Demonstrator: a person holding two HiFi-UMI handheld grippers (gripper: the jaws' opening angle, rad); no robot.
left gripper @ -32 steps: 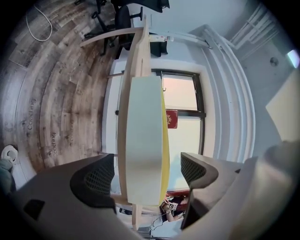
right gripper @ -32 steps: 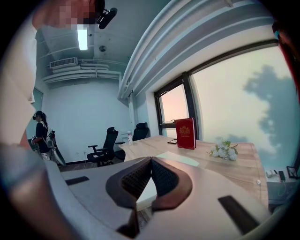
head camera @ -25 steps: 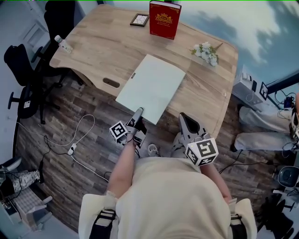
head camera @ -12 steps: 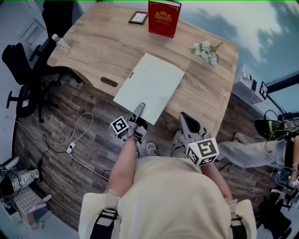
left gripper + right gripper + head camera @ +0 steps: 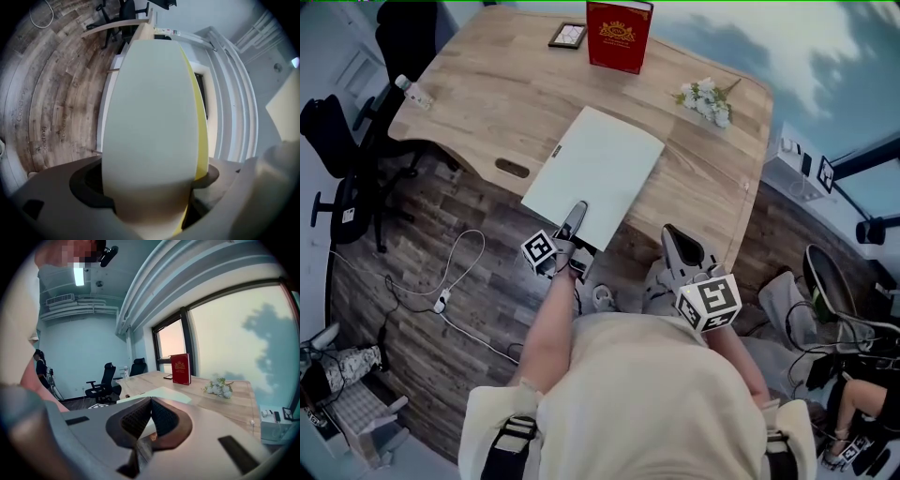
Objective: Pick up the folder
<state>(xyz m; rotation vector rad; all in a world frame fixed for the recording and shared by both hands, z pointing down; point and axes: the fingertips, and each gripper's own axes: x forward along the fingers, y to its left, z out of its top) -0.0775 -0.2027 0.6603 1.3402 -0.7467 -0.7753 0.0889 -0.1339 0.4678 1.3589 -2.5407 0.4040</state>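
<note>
A pale wooden desk (image 5: 502, 89) takes up the upper part of the head view, above a dark plank floor (image 5: 403, 244). A black office chair (image 5: 339, 150) stands off the desk's left end. The folder (image 5: 592, 176), flat and pale grey-green, lies slantwise on the desk with its near end reaching past the front edge, over the floor. The left gripper (image 5: 577, 216) is clamped on that near end. In the left gripper view the folder (image 5: 154, 117) runs out from between the two dark jaws of the left gripper (image 5: 150, 187) and fills the middle of the picture, with a yellow strip showing along its right edge. The right gripper (image 5: 672, 236) hangs apart from the folder, just off the desk's front edge. In the right gripper view the right gripper (image 5: 150, 414) has its jaws pressed together with nothing between them. At the far edge of the desk a red book (image 5: 619, 36) stands upright. A small spray of white flowers (image 5: 705, 101) lies to its right, a small picture frame (image 5: 568, 36) lies to its left, and a water bottle (image 5: 411, 92) sits at the desk's left corner.
</note>
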